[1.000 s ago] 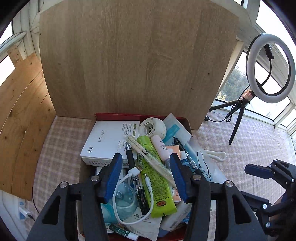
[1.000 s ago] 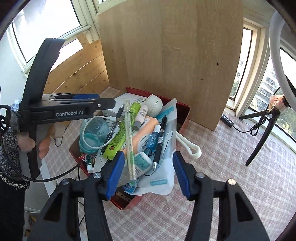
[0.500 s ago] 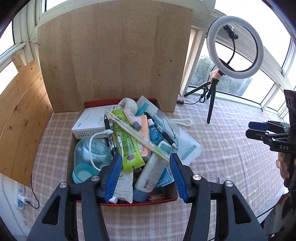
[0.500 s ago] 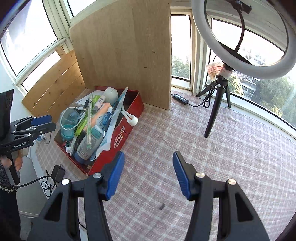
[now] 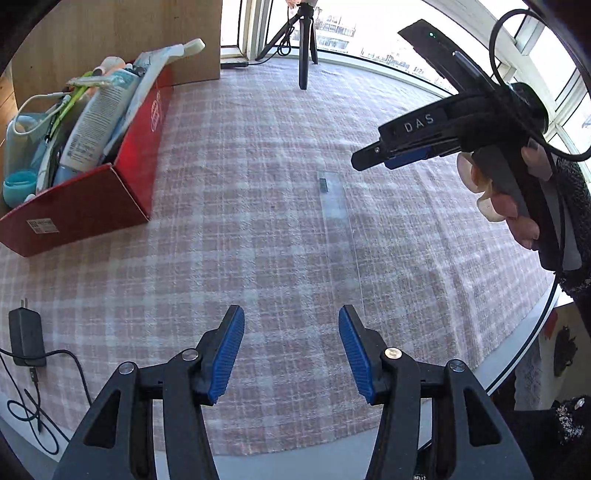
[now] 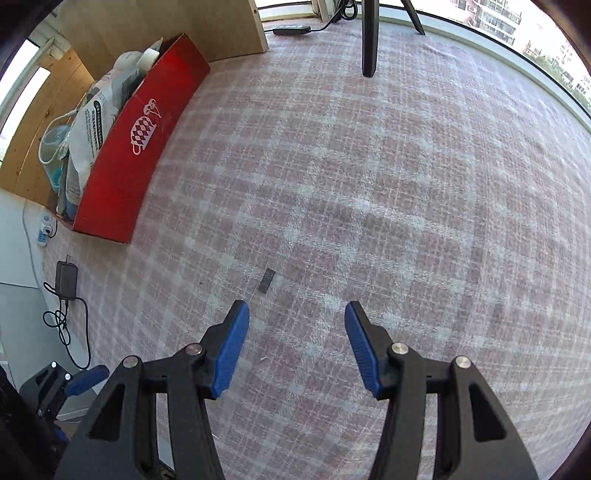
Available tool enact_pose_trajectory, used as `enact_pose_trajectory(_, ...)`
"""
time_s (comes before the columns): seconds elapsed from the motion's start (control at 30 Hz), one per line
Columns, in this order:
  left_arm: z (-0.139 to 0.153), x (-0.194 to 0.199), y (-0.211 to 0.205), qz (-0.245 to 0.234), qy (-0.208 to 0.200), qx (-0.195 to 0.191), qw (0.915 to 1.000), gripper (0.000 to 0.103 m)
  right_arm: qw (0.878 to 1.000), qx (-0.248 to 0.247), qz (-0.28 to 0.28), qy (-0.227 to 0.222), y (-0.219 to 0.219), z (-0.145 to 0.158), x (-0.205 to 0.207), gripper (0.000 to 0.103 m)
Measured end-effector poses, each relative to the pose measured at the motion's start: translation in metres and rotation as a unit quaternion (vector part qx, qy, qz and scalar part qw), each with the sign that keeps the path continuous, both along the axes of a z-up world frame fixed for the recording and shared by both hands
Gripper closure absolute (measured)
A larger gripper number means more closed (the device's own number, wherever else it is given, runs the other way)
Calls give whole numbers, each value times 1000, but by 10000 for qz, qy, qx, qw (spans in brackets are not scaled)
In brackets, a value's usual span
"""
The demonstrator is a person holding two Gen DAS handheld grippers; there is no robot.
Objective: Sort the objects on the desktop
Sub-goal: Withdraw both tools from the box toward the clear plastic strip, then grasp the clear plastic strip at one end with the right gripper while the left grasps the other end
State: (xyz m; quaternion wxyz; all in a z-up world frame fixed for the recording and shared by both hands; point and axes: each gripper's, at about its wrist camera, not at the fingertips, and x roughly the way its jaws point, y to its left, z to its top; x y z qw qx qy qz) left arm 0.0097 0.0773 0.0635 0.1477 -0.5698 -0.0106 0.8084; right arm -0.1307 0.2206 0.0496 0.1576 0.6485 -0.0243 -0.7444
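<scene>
Pink-and-white checked cloth (image 5: 258, 177) covers the table, which ends at windows on the far side. Compared with a moment ago, both grippers have pulled back from the red box (image 5: 110, 192); it now sits at the far left of each view instead of filling the middle, and bare cloth lies ahead of both. The box is crammed with tubes, a white cable and a blue container, and stands against a wooden board (image 5: 110, 33). The left gripper (image 5: 291, 350) hovers over the cloth with its blue fingers spread and nothing between them. The right gripper (image 6: 297, 347) is likewise spread wide and empty. A small dark chip (image 6: 266, 280) lies alone on the cloth just ahead of the right gripper. A tripod leg (image 6: 370, 40) stands far off. A black charger (image 5: 26, 338) and its cord lie at the near left table edge. Between box, tripod and edges, the cloth is open.
</scene>
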Motion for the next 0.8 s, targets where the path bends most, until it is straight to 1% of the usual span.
enact_pose_trajectory(0.07,-13,2,17,-15,-91,-59,9999,52,10000,-38,-6,-72,-2,-9,1,50)
enact_pose_trajectory(0.13,-24,2,32,-18,-149,-181,9997,52,10000,11,37,-37,-8,-11,2,50)
enact_pose_trajectory(0.23,-33,-2,45,35,-163,-466,9988,52,9998,97,168,25,-17,-14,0,50)
enact_pose_trajectory(0.3,-39,-5,50,42,-260,-478,9985,52,9996,147,223,10,-23,-17,-2,50)
enact_pose_trajectory(0.37,-43,-7,58,-73,-300,-583,9978,52,9995,190,264,-28,-28,-23,-3,50)
enact_pose_trajectory(0.5,-44,-10,76,-329,-208,-806,9960,39,9993,186,326,-59,-35,-27,-7,47)
enact_pose_trajectory(0.57,-44,-11,83,-388,-99,-981,9944,38,9995,119,259,-131,-33,-28,-11,47)
enact_pose_trajectory(0.63,-43,-12,85,-338,1,-945,9949,37,9996,7,159,-212,-29,-28,-14,47)
enact_pose_trajectory(0.7,-41,-11,89,-351,108,-914,9951,38,9995,-95,104,-270,-26,-28,-16,47)
enact_pose_trajectory(0.77,-39,-9,95,-454,194,-883,9949,46,9994,-125,103,-311,-25,-28,-17,47)
enact_pose_trajectory(0.8,-37,-8,98,-521,226,-865,9946,53,9993,-121,113,-326,-25,-28,-17,47)
